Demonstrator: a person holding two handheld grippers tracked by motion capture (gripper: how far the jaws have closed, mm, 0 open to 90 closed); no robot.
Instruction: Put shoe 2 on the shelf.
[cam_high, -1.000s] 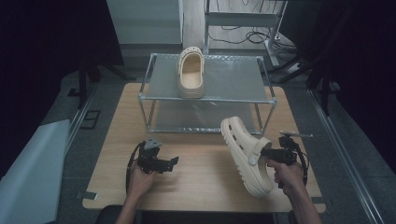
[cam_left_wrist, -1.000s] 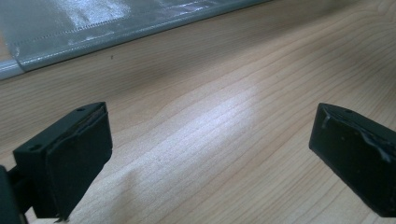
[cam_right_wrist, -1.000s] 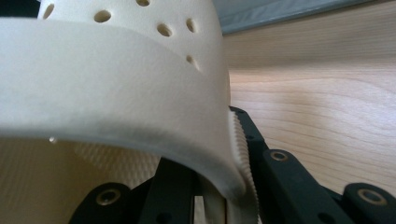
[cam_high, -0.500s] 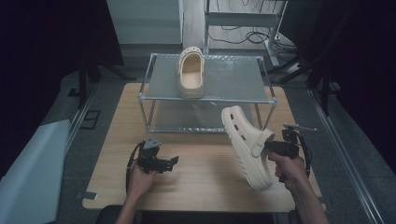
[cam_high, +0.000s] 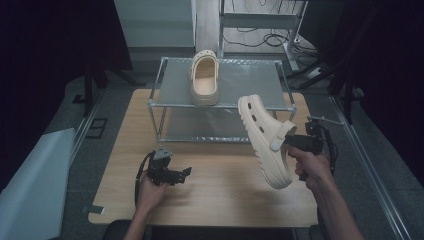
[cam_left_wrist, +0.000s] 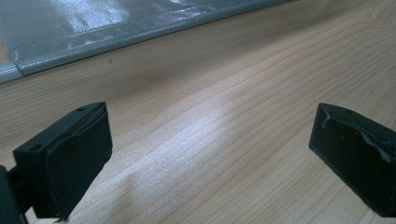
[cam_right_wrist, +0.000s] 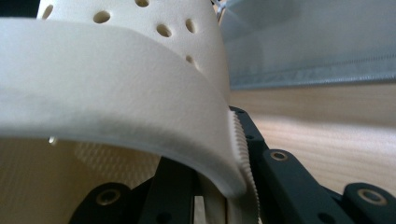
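A cream clog (cam_high: 264, 137) hangs tilted in the air over the right side of the wooden table (cam_high: 225, 195), its toe toward the shelf rack. My right gripper (cam_high: 294, 142) is shut on the clog's side wall near the heel strap. In the right gripper view the clog (cam_right_wrist: 116, 84) looms close, its rim pinched between the jaws. A second cream clog (cam_high: 204, 77) lies on the rack's top shelf (cam_high: 250, 80), sole down. My left gripper (cam_high: 186, 173) rests on the table at the left, open, with bare wood (cam_left_wrist: 210, 140) between its pads (cam_left_wrist: 74, 158).
The metal two-level rack (cam_high: 165, 107) stands at the table's far half, its lower shelf (cam_high: 210, 125) covered with a grey sheet. Cables and dark stands lie beyond the table. A pale sheet (cam_high: 30, 185) lies on the floor at the left.
My right gripper has lifted the clog up off the table and carried it a little toward the rack. The left gripper has stayed put.
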